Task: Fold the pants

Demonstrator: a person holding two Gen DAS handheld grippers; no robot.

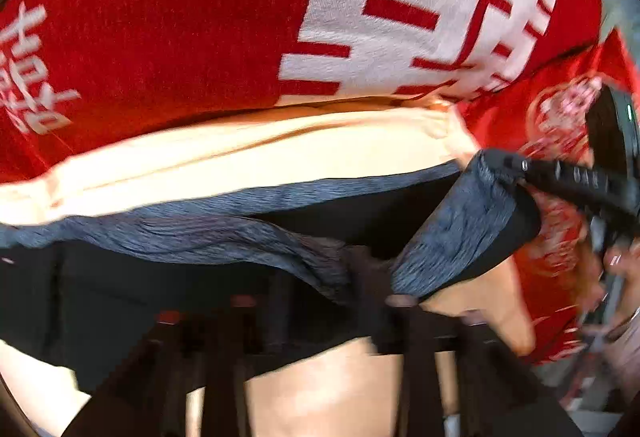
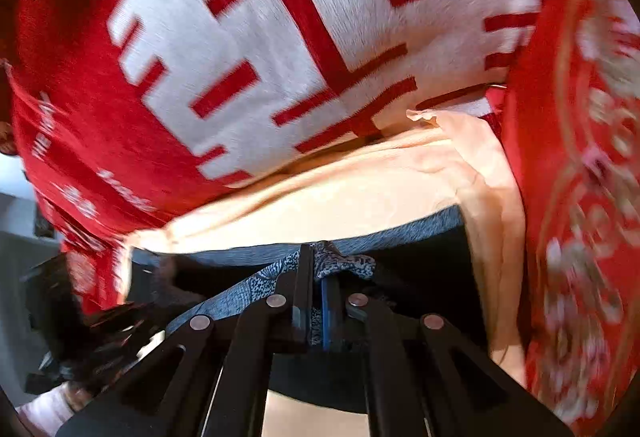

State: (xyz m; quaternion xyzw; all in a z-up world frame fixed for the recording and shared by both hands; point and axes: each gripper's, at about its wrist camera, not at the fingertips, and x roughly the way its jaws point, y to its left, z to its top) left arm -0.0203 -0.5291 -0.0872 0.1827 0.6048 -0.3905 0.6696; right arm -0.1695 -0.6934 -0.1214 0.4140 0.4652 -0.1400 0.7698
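Observation:
The pants [image 1: 120,301] are black with a grey-blue heathered waistband [image 1: 192,233]. They hang over a peach cloth [image 1: 240,157]. At the right of the left wrist view, my right gripper [image 1: 516,163] is shut on the lifted end of the waistband. Its own view shows the jaws pressed together, with the waistband [image 2: 340,259] bunched at the right gripper's [image 2: 316,257] tips. My left gripper [image 1: 320,277] sits under the draped black fabric. Its jaws stand apart, its fingertips are hidden, and a gathered fold of waistband lies over them.
A red blanket [image 1: 160,17] with large white characters [image 2: 260,17] fills the far side. Red flower-patterned cloth [image 2: 580,197] lies to the right. A hand [image 1: 622,265] is at the right edge of the left wrist view. A dark blurred shape [image 2: 80,317] is at the lower left of the right wrist view.

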